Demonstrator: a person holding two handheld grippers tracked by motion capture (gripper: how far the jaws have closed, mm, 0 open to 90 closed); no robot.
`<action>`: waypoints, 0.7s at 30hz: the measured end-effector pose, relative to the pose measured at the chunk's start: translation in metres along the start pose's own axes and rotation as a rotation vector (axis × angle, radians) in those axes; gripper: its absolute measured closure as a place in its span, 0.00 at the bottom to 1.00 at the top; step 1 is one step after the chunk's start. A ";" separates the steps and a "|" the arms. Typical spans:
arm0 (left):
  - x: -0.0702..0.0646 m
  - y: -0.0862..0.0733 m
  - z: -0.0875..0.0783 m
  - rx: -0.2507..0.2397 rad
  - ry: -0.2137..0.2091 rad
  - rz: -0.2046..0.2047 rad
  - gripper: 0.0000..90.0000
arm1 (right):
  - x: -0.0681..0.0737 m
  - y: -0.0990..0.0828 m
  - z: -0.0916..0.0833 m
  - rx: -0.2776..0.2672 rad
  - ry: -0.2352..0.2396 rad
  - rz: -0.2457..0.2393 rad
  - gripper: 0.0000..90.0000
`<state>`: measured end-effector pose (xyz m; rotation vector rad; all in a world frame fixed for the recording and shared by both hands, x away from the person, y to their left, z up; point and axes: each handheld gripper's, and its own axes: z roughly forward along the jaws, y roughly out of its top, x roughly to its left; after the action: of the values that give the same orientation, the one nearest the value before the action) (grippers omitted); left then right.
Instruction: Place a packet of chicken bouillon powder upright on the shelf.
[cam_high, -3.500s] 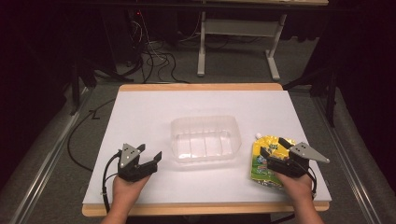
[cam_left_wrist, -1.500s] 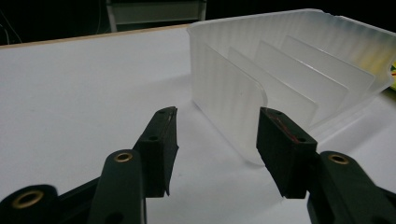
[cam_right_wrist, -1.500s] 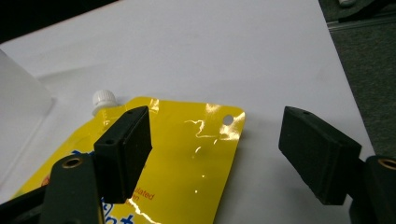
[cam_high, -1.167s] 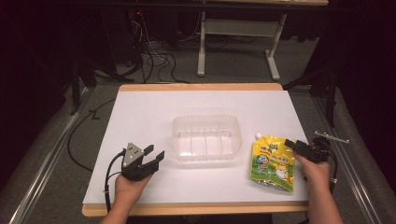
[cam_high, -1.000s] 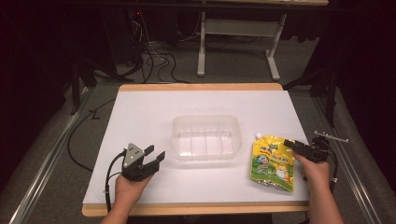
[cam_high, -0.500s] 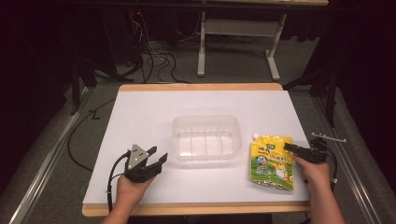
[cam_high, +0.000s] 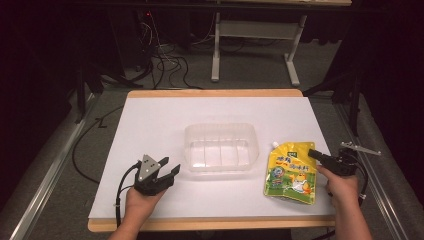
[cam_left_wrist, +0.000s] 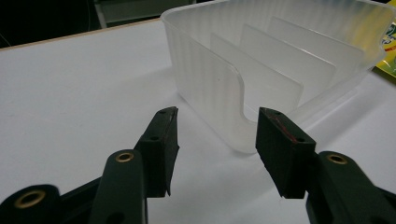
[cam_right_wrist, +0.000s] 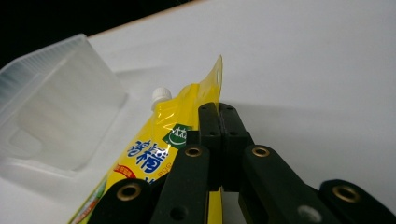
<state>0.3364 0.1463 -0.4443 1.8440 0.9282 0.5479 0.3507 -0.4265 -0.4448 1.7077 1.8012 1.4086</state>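
A clear plastic tub (cam_high: 220, 148) sat in the middle of the white desk (cam_high: 150, 120). A yellow pouch (cam_high: 291, 172) with a white cap lay just to the right of the tub. The right gripper (cam_high: 315, 154) was squeezed tight on the pouch's top edge — its jaws pressed together. The left gripper (cam_high: 169, 170) sat near the tub's front corner, jaws wide apart — holding nothing.
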 end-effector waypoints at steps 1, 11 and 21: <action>0.000 0.000 0.000 0.000 -0.001 0.001 0.55 | 0.005 0.003 -0.002 -0.012 0.005 -0.016 1.00; -0.001 0.001 -0.002 -0.010 -0.001 0.002 0.55 | 0.050 0.020 -0.019 -0.120 0.026 -0.137 1.00; -0.001 0.001 -0.003 -0.016 -0.003 0.003 0.55 | 0.090 0.038 -0.040 -0.291 0.030 -0.230 1.00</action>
<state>0.3342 0.1465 -0.4417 1.8323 0.9162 0.5524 0.3197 -0.3718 -0.3599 1.2983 1.6497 1.5149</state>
